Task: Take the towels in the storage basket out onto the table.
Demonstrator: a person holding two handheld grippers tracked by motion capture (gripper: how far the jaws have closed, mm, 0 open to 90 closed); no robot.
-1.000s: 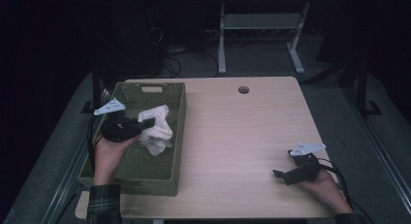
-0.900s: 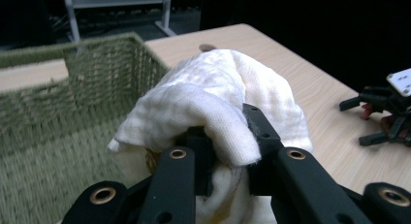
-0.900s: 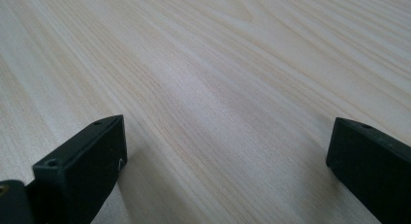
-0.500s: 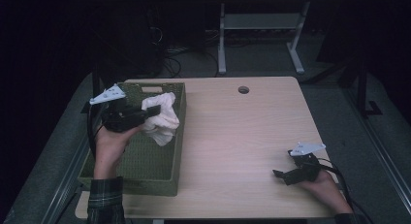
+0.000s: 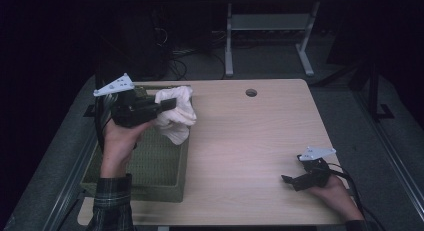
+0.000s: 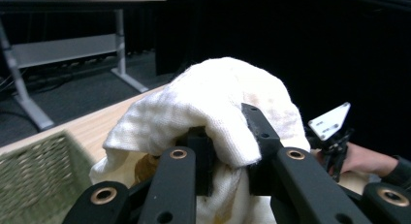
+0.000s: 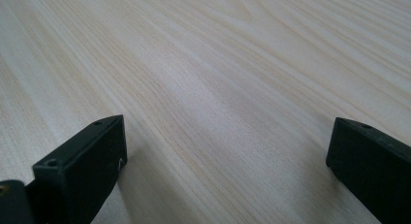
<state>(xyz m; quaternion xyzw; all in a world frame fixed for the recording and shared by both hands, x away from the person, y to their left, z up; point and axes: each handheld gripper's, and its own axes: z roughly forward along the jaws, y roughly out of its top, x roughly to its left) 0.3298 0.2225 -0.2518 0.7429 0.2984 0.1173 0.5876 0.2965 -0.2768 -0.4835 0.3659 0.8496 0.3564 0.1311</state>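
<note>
A crumpled white cloth (image 5: 175,116) hangs in the air over the right rim of the green woven basket (image 5: 150,166), held up by my left gripper (image 5: 165,105), which is shut on it. In the left gripper view the cloth (image 6: 208,107) bulges over and between the black jaws, with yellowish stains low on it. My right gripper (image 5: 290,181) rests low on the wooden table (image 5: 250,141) near the front right corner. Its jaws stand wide apart in the right gripper view (image 7: 223,151), with nothing but bare wood between them.
The basket sits at the table's left edge. A round cable hole (image 5: 251,92) lies near the table's far edge. A white-legged desk frame (image 5: 270,26) stands on the floor behind. Dark surroundings ring the table.
My left gripper has lifted the cloth up out of the basket and carried it towards the far right rim. The right gripper has stayed where it was.
</note>
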